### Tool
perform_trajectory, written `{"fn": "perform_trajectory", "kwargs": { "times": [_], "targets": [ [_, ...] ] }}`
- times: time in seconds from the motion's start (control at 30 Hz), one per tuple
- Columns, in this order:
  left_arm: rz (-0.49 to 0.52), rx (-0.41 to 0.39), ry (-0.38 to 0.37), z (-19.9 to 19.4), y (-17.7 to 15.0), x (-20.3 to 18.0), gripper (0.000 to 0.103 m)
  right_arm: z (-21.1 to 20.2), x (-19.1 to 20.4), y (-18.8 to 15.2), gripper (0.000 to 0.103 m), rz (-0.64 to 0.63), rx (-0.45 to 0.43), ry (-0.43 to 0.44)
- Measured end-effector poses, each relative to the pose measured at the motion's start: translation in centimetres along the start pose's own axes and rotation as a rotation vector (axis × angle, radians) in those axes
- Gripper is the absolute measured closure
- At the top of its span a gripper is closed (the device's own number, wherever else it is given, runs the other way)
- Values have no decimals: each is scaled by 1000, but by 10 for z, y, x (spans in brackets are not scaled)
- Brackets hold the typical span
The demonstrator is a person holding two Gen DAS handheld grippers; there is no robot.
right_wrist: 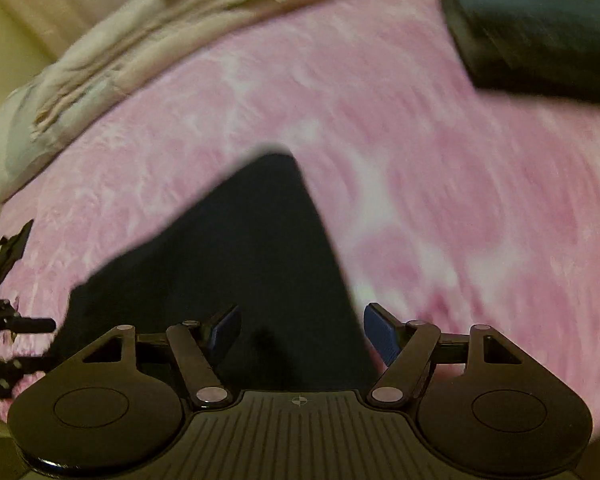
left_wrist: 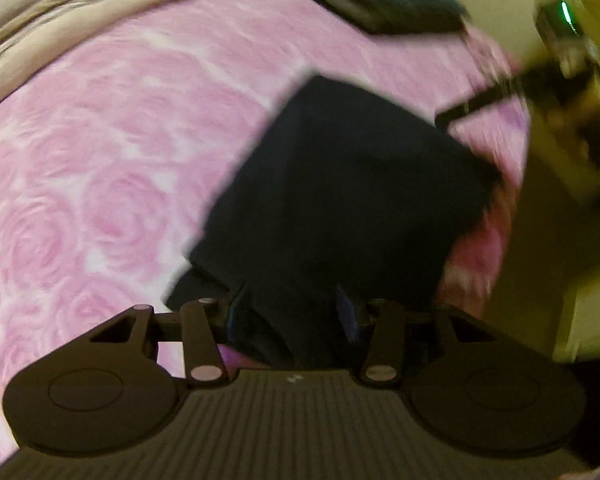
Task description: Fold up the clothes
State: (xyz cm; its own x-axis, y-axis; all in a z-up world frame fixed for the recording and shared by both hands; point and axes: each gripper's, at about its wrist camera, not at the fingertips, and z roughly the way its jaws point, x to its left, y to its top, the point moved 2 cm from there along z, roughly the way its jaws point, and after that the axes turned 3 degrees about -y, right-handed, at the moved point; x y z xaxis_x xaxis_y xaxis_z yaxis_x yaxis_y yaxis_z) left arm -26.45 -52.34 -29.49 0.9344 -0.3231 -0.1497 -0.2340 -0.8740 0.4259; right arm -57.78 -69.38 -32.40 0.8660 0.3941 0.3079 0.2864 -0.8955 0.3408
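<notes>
The left claw (left_wrist: 296, 312) points steeply down, its two fingers partly closed with dark cloth lying between them; whether the pads press it cannot be told through the blur. The right claw (right_wrist: 302, 330) also tilts steeply downward, its blue pads (right_wrist: 382, 334) spread wide apart and gripping nothing.

A dark navy garment (left_wrist: 340, 184) lies folded flat, squarish, on the pink rose-patterned bedspread (left_wrist: 100, 160).

Dim, motion-blurred, fisheye-warped edges.
</notes>
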Motion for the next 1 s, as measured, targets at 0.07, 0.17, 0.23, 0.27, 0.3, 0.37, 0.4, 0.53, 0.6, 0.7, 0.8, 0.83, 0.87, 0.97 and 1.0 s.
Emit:
{"fn": "perform_trajectory", "kwargs": {
  "times": [0.07,0.17,0.23,0.27,0.3,0.37,0.4,0.53,0.6,0.7,0.8,0.83,0.87,0.97,1.0],
  "targets": [
    [35,35,-5,8,-9,-6,60,2,-8,-18,31,67,34,-24],
    [-9,3,-24,-5,-8,1,61,-8,-12,-36,31,182,12,-62],
    [-23,-31,-26,-18,-5,8,61,-16,-10,-50,31,302,-21,-33],
    [-32,-51,-29,-23,-1,15,61,-18,-8,-57,30,354,-32,-14],
    [-41,-73,-33,-28,3,22,60,-18,-3,-63,20,395,-39,8],
    [-54,-100,-41,-30,12,38,56,-16,6,-76,17,475,-55,49],
    [-58,-102,-46,-26,17,47,56,-14,10,-81,17,508,-66,63],
    [-59,-74,-64,-3,37,80,56,1,12,-94,17,642,-142,73],
    [-45,-33,-82,14,43,88,56,12,6,-99,18,712,-178,70],
    [-46,10,-118,32,45,98,53,14,3,-99,20,766,-252,67],
    [-79,39,-162,43,43,105,52,13,-11,-94,51,842,-273,80],
    [-104,48,-179,45,42,107,52,13,-15,-91,58,849,-260,92],
    [-128,54,-193,46,41,107,52,11,-19,-85,62,832,-247,98],
    [-180,73,-246,46,36,96,56,2,-30,-62,73,742,-216,106],
    [-190,79,-261,46,35,89,56,-3,-35,-47,74,680,-215,96]
  ]
}}
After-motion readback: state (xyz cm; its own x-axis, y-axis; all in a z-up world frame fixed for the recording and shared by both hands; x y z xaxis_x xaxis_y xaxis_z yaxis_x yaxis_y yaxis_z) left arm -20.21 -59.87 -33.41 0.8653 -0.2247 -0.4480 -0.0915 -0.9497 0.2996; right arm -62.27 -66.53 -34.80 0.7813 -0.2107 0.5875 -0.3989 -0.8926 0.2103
